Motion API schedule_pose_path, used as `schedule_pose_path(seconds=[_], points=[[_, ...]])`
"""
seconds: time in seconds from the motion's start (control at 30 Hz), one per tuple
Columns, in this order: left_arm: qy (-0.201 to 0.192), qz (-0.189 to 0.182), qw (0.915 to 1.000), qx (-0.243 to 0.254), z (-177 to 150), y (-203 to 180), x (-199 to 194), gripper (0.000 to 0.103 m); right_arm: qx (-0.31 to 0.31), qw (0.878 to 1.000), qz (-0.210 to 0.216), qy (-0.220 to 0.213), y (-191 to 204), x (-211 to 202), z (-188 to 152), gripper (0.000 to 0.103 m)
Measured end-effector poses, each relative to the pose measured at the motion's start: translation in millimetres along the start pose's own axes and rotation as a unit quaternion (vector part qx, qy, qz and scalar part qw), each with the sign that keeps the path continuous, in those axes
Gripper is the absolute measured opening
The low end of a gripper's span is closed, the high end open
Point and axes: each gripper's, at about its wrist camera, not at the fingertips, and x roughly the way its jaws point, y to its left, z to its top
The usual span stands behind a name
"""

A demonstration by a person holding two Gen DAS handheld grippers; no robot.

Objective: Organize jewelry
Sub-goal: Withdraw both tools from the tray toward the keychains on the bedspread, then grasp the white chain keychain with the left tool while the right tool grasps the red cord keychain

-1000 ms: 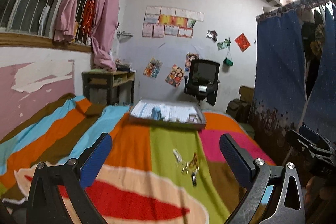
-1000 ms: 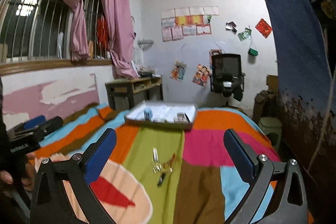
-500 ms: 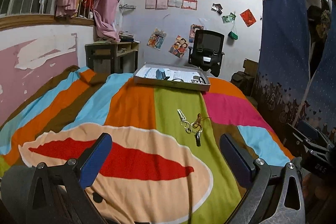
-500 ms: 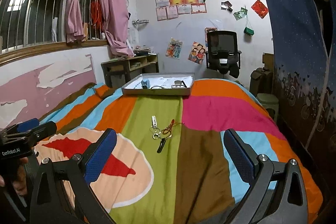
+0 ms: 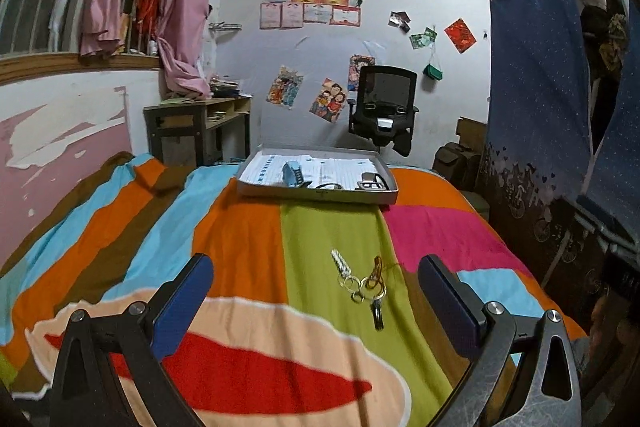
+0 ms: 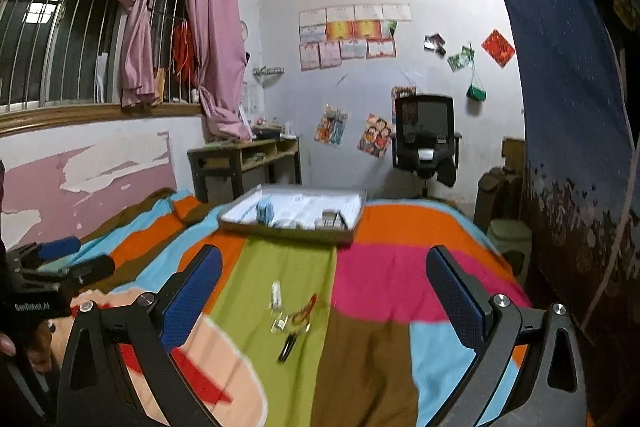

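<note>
Both of my tongs are spread wide with nothing between the pads. From the left wrist view, my left gripper (image 5: 314, 281) hangs over the striped blanket (image 5: 240, 227), and the little heap of jewelry (image 5: 362, 281) lies on the green stripe at about one o'clock from its middle, just ahead of the right pad, its long axis running near twelve to six. A tray (image 5: 316, 195) sits well beyond at twelve. From the right wrist view, my right gripper (image 6: 324, 281) faces the same heap (image 6: 290, 319), blurred here, at about seven o'clock from its middle, nearer the left pad. I judge the left gripper slightly closer.
</note>
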Motion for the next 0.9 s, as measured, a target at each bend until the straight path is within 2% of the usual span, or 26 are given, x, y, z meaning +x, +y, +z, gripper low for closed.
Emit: schedule_pose_path(seconds=[0.2,0.33,0.5,0.6,0.67,0.7,0.8,0.87,0.9], points=[[0.032,-0.028,0.9991,0.008,21,7,60,0.103,-0.006,1.000,0.005,-0.012,-12,49,33,0.100],[0.054,-0.044,0.9973,0.022,26,9,104,0.103,0.005,0.999,0.026,0.018,-18,96,37,0.100],[0.087,-0.067,0.9938,0.017,18,12,158,0.101,0.011,0.995,0.059,0.079,-17,157,14,0.098],[0.110,-0.079,0.9907,0.011,9,12,191,0.096,0.010,0.990,0.073,0.120,-14,191,-10,0.087],[0.131,-0.087,0.9876,0.009,0,11,214,0.089,0.016,0.986,0.082,0.144,-15,208,-27,0.074],[0.138,-0.090,0.9863,0.009,-4,10,221,0.087,0.019,0.984,0.086,0.155,-15,216,-36,0.071],[0.163,-0.113,0.9801,0.002,-18,10,246,0.075,0.022,0.975,0.103,0.194,-16,236,-61,0.059],[0.183,-0.135,0.9736,-0.012,-26,12,261,0.061,0.023,0.967,0.121,0.224,-15,250,-78,0.044],[0.197,-0.152,0.9682,-0.024,-31,13,272,0.057,0.023,0.963,0.128,0.236,-14,255,-86,0.042]])
